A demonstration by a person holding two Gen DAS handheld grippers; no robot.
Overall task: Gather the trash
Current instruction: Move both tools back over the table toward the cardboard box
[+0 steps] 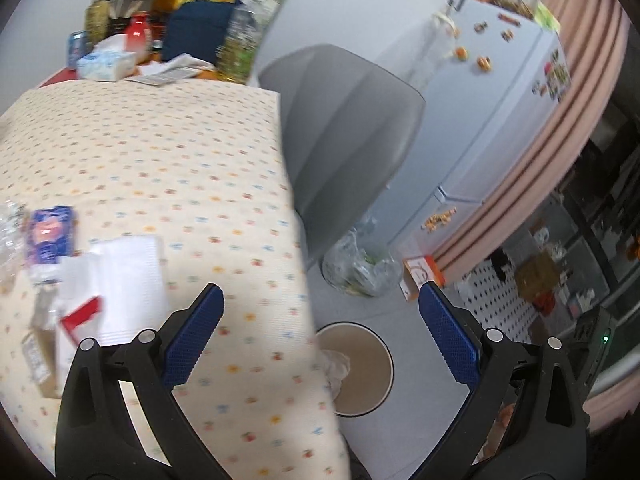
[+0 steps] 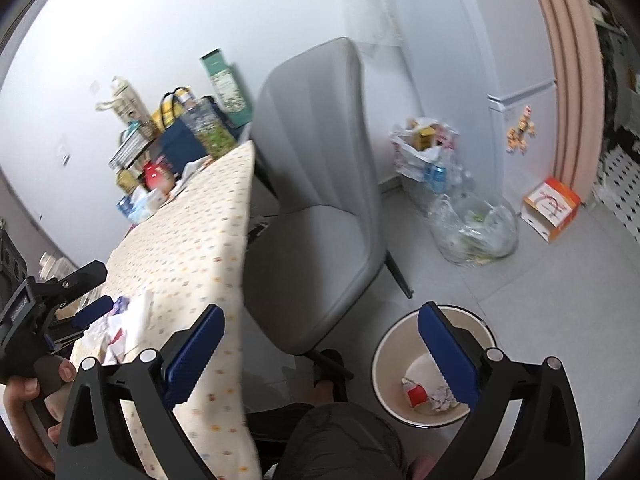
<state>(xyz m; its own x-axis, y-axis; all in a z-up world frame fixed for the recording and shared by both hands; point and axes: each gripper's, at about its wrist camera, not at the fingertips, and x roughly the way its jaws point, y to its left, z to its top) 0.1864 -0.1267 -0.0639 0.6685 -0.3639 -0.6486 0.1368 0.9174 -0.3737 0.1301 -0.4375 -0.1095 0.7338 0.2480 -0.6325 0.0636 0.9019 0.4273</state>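
Trash lies on the dotted tablecloth (image 1: pixel 160 152) at the left: a purple wrapper (image 1: pixel 50 236), a white napkin (image 1: pixel 128 280), a red-and-white scrap (image 1: pixel 82 314) and clear plastic (image 1: pixel 10 236). My left gripper (image 1: pixel 320 290) is open and empty above the table's edge; the right wrist view shows it (image 2: pixel 98 290) over that trash (image 2: pixel 128 316), held by a hand (image 2: pixel 24 400). My right gripper (image 2: pixel 321 309) is open and empty above the floor. A round white bin (image 2: pixel 384 344) on the floor holds crumpled paper (image 2: pixel 442 394) and a red-and-white wrapper (image 2: pixel 416 392). In the left wrist view the table half hides the bin (image 1: pixel 384 344).
A grey chair (image 2: pixel 320 200) stands against the table's side, next to the bin. A clear bag of bottles (image 2: pixel 472 228), a white bag (image 2: pixel 424 148) and an orange box (image 2: pixel 552 208) sit on the floor by the fridge (image 1: pixel 500 100). Bags and bottles (image 1: pixel 192 28) crowd the table's far end. A person's knee (image 2: pixel 340 440) is below.
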